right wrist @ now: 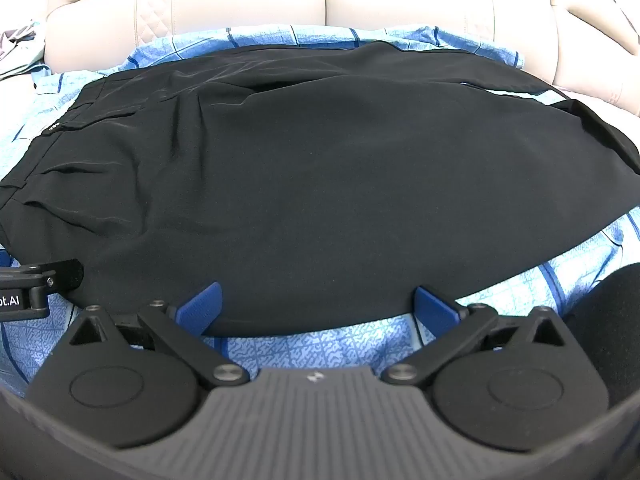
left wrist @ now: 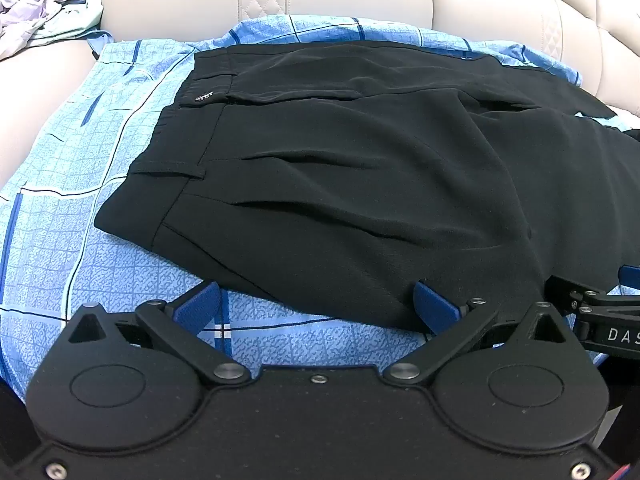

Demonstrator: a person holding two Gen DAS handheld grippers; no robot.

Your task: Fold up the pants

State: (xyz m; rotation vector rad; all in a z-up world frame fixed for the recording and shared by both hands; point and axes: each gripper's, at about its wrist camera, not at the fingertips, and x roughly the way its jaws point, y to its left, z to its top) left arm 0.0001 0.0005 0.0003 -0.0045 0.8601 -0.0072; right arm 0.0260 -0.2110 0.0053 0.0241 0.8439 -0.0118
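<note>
Lay black pants (left wrist: 360,168) crosswise just ahead of both hand-held grippers, left (left wrist: 318,300) and right (right wrist: 318,300) spread wide and empty at the near hem, waistband toward the left one, on blue checked sheet (left wrist: 80,208) over sofa (left wrist: 168,4), nothing blocking.

Both rigs are matte black with round hubs, silver screws and blue finger pads; left claw (left wrist: 318,306) has a flat plate, right claw (right wrist: 318,306) a ribbed grey one.
</note>
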